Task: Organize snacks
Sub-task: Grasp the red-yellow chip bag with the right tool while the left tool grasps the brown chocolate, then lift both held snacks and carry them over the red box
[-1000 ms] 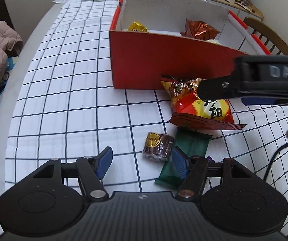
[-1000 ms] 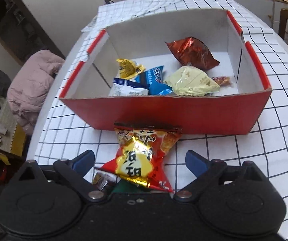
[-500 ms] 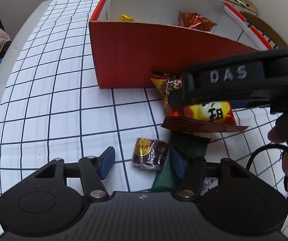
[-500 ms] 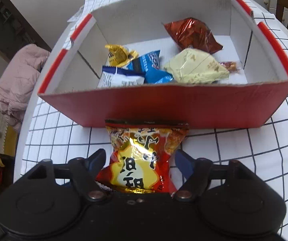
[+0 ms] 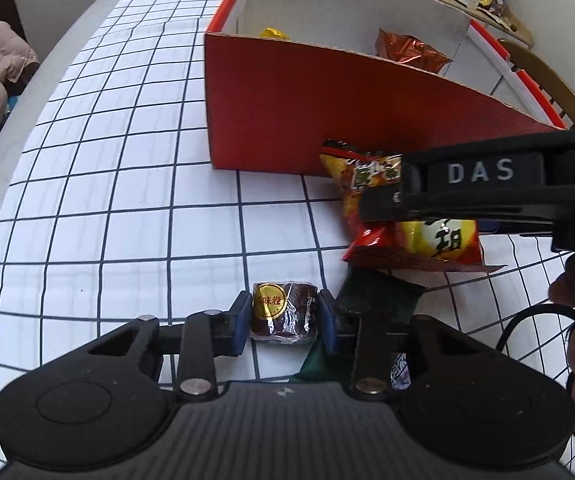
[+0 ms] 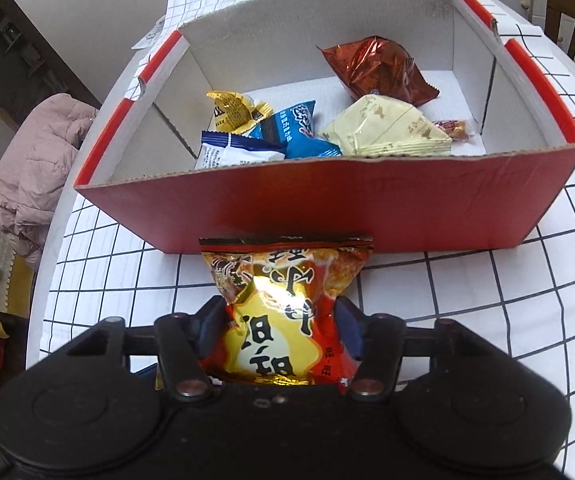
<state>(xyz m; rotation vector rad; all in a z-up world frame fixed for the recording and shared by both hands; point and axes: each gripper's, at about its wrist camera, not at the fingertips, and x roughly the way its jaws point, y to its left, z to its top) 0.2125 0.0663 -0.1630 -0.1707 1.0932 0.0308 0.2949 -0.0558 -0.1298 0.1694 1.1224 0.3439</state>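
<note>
Both tongs are matte black with blue pads (image 5: 240, 322) and silver screws; the right tongs (image 5: 483, 184) bear white "DAS" lettering.

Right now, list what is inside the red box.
In the red box: a yellow wrapper, two blue packets, a cream packet, a brown foil bag, a small red candy. Anything beneath them is hidden.
</note>
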